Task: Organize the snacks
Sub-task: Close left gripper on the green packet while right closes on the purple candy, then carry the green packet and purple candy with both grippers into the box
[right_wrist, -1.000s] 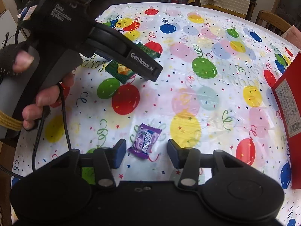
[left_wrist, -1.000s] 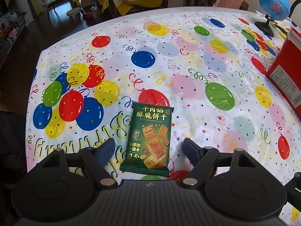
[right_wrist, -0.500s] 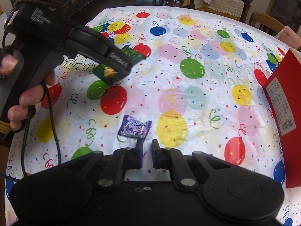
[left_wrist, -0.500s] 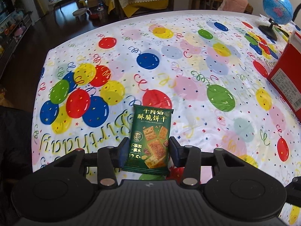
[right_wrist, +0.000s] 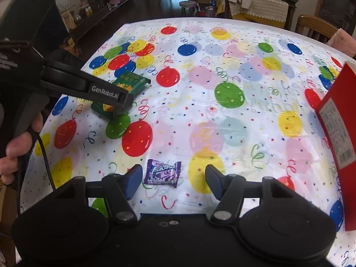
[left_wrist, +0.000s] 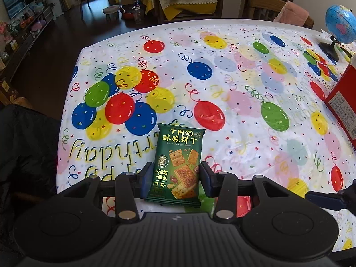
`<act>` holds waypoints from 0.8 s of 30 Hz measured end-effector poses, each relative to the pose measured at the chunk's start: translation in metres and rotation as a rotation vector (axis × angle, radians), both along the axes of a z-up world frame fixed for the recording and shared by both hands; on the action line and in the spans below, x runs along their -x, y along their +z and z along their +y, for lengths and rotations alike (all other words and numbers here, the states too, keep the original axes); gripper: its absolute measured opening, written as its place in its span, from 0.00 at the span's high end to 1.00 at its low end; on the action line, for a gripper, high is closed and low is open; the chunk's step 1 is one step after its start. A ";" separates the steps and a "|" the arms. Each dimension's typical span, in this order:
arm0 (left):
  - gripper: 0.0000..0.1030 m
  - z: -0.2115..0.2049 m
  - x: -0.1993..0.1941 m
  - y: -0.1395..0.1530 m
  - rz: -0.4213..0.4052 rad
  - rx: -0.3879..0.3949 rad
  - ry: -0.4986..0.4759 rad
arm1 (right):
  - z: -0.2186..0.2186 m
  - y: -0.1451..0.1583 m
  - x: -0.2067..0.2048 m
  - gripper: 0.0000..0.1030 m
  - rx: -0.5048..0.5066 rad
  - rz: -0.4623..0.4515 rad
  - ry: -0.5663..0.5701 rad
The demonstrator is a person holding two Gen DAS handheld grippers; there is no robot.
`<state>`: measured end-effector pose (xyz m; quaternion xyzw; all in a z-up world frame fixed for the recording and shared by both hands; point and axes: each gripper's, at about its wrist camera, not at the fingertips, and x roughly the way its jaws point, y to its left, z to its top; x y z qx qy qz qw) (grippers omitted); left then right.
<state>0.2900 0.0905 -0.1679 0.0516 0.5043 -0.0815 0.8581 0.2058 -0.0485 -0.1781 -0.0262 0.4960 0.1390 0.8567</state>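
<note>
A green biscuit packet (left_wrist: pixel 176 165) sits between my left gripper's (left_wrist: pixel 175 179) two fingers, which are shut on its lower half and hold it above the balloon tablecloth. It also shows in the right wrist view (right_wrist: pixel 124 89), partly hidden behind the left gripper's body. A small purple candy (right_wrist: pixel 163 173) lies flat on the cloth between the fingers of my right gripper (right_wrist: pixel 173 180), which is open and not touching it.
A red box (right_wrist: pixel 336 133) lies at the table's right side, also visible in the left wrist view (left_wrist: pixel 344 102). A blue globe (left_wrist: pixel 339 25) stands at the far right corner. Wooden chairs stand behind the far table edge (left_wrist: pixel 222 21).
My left gripper closed on the green packet and lifted it. My right gripper shut near the purple candy, then opened again; the candy turned and lies crosswise.
</note>
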 end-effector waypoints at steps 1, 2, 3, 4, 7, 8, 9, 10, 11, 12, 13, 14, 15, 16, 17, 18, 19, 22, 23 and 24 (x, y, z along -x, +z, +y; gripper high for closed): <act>0.58 0.001 0.001 0.000 0.000 0.000 0.001 | 0.003 -0.002 0.000 0.42 0.011 0.000 0.008; 0.58 0.001 0.001 -0.001 0.001 -0.002 0.001 | 0.005 -0.004 0.000 0.45 0.025 -0.001 0.018; 0.58 0.001 0.001 -0.001 0.001 -0.006 0.001 | 0.007 -0.005 0.001 0.47 0.035 -0.003 0.029; 0.58 0.001 0.002 -0.002 0.003 -0.007 0.000 | 0.009 -0.007 0.001 0.53 0.044 -0.003 0.039; 0.58 0.002 0.003 -0.003 0.005 -0.011 0.001 | 0.014 -0.008 0.003 0.56 0.073 -0.015 0.064; 0.58 0.002 0.003 -0.003 0.006 -0.010 0.003 | 0.015 -0.009 0.003 0.62 0.083 -0.020 0.071; 0.58 0.002 0.003 -0.003 0.006 -0.010 0.002 | 0.016 -0.008 0.004 0.66 0.090 -0.026 0.079; 0.58 0.002 0.003 -0.003 0.005 -0.009 0.002 | 0.016 -0.008 0.004 0.74 0.086 -0.029 0.086; 0.58 0.001 0.004 -0.003 0.006 -0.006 0.001 | 0.015 -0.007 0.005 0.75 0.078 -0.027 0.090; 0.58 0.001 0.005 -0.003 0.005 -0.005 0.000 | 0.015 -0.006 0.005 0.76 0.075 -0.026 0.091; 0.58 0.000 0.005 -0.003 0.004 -0.005 0.000 | 0.014 -0.006 0.005 0.76 0.073 -0.026 0.090; 0.58 0.000 0.006 -0.002 0.004 -0.005 -0.001 | 0.012 -0.006 0.006 0.77 0.073 -0.028 0.087; 0.58 -0.001 0.008 -0.001 0.003 -0.003 0.000 | 0.011 -0.005 0.006 0.78 0.073 -0.030 0.081; 0.58 -0.002 0.009 -0.001 0.003 -0.002 0.001 | 0.008 -0.004 0.006 0.78 0.069 -0.031 0.072; 0.58 -0.002 0.010 0.001 0.004 -0.001 0.002 | 0.005 -0.002 0.007 0.78 0.063 -0.033 0.063; 0.58 -0.003 0.011 0.002 0.003 -0.001 0.004 | 0.002 0.000 0.008 0.78 0.059 -0.036 0.055; 0.58 -0.003 0.013 0.004 0.003 0.001 0.005 | -0.001 0.002 0.010 0.78 0.056 -0.039 0.048; 0.58 -0.005 0.018 0.011 0.000 0.019 0.012 | -0.012 0.010 0.013 0.78 0.040 -0.044 0.026; 0.58 -0.006 0.020 0.014 -0.002 0.025 0.013 | -0.016 0.013 0.015 0.78 0.035 -0.047 0.019; 0.58 -0.008 0.023 0.018 -0.005 0.027 0.013 | -0.019 0.017 0.017 0.78 0.030 -0.050 0.015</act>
